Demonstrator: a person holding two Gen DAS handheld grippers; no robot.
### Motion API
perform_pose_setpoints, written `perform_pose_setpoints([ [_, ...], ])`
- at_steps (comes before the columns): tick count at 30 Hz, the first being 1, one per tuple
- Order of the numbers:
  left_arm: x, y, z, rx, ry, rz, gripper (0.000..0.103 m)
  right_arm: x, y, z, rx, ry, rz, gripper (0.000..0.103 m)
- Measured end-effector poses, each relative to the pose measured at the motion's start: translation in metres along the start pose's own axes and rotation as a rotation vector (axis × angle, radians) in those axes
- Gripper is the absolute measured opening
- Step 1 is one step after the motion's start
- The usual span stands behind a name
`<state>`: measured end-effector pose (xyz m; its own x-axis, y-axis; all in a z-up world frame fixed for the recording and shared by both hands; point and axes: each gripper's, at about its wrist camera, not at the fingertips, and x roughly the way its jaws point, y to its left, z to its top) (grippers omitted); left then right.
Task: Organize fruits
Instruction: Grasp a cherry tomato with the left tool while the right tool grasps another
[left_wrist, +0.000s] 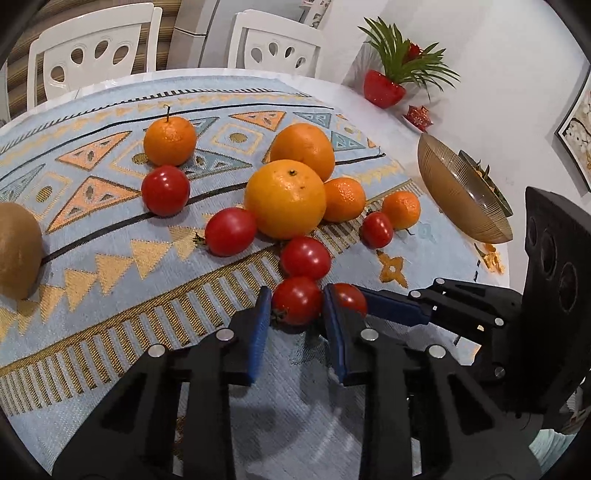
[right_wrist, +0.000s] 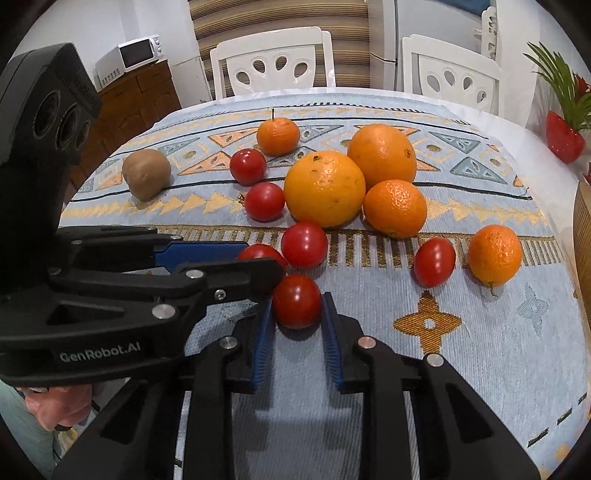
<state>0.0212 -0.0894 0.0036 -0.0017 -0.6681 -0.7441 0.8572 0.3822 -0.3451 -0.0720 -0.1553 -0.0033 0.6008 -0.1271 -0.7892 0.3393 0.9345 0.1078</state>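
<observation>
Just in front of the two big oranges (right_wrist: 325, 188), I am bracketing two neighbouring tomatoes at once. My left gripper (left_wrist: 297, 321) is spread around one tomato (left_wrist: 296, 305), pads beside it but not visibly pressing; my right gripper (right_wrist: 297, 314) is likewise parted around its tomato (right_wrist: 296, 301). I am coming in from opposite sides, so the fingers nearly cross. Right of the oranges, the ribbed bowl (left_wrist: 454, 192) is waiting, presumably the destination.
</observation>
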Motion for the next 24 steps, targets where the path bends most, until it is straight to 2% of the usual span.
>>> perform_pose_setpoints([
  [7,-0.005,-0.001,-0.001,0.006,-0.01,0.03,0.028,-0.005,0.002,-0.002,-0.013,-0.02,-0.01,0.025],
  [16,-0.013,0.011,0.002,-0.049,-0.039,0.049,0.028,-0.011,0.0,-0.002,-0.003,-0.053,-0.01,0.025],
  [24,-0.02,0.012,0.004,-0.058,-0.073,0.064,0.028,-0.012,-0.002,-0.002,0.008,-0.062,-0.008,0.025],
])
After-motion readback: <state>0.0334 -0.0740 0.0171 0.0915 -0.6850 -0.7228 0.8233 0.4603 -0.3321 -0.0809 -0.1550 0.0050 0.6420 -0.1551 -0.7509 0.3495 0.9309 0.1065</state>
